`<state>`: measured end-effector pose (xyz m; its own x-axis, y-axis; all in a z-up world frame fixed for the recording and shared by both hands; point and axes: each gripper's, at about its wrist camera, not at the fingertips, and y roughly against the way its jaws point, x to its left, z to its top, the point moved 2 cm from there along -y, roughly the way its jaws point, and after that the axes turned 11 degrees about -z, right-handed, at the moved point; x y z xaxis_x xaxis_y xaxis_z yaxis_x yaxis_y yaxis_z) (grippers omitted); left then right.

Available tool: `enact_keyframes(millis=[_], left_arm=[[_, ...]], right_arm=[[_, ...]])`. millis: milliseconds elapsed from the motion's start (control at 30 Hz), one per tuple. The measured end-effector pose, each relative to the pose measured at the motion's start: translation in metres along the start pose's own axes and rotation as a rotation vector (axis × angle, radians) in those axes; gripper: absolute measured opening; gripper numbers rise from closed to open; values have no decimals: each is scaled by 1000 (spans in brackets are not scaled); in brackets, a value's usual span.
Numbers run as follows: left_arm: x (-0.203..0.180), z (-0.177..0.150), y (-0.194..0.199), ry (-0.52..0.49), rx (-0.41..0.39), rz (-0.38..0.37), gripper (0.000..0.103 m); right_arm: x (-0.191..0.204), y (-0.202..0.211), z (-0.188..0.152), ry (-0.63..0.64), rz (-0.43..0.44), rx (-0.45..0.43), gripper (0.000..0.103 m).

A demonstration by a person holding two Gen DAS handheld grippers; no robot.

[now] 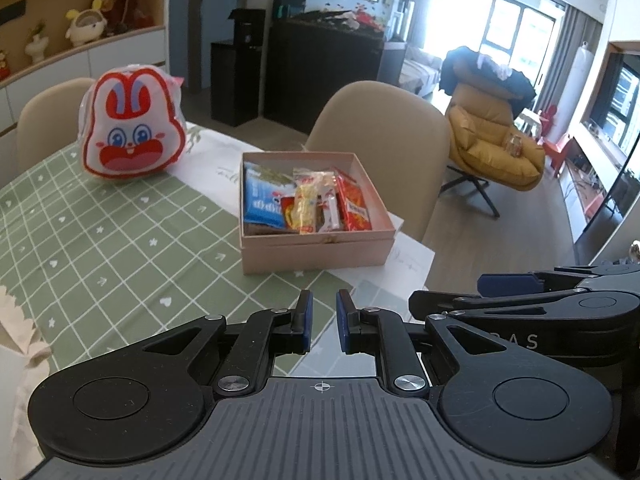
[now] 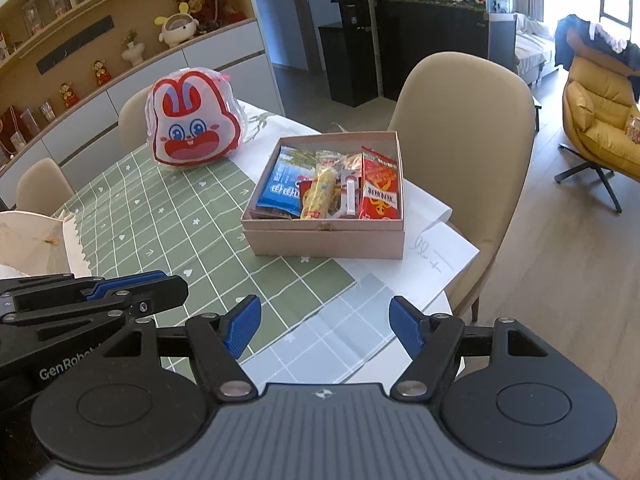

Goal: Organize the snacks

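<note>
A: From the left we see a white paper bag (image 2: 36,240) at the table's edge, then the rabbit-face bag (image 2: 196,128) standing on the green checked tablecloth (image 2: 168,232), well apart from the box.

B: The snacks sit in the open pink box (image 2: 328,240): a blue packet (image 2: 282,184), a yellow one (image 2: 320,192), a red one (image 2: 380,192). Their print is too small for us to read. A beige chair (image 2: 464,152) stands behind.

A: Nothing blocks the box. Our left gripper (image 1: 324,322) has its jaws narrow, empty; our right gripper (image 2: 326,328) is spread wide, empty.

B: We read "GenRobot" on the left gripper's body.
</note>
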<state>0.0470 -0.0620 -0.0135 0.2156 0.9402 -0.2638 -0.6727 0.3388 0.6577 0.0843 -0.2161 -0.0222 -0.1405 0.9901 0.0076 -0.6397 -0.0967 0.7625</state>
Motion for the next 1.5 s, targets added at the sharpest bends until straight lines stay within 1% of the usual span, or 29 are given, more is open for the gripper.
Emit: enact_keyframes(millis=[500, 1500], left_arm=[[0, -1, 0, 1, 2, -7, 16], [-1, -3, 0, 5, 6, -13, 16]], right_arm=[[1, -4, -2, 9, 3, 19, 72], [0, -5, -3, 6, 2, 19, 72]])
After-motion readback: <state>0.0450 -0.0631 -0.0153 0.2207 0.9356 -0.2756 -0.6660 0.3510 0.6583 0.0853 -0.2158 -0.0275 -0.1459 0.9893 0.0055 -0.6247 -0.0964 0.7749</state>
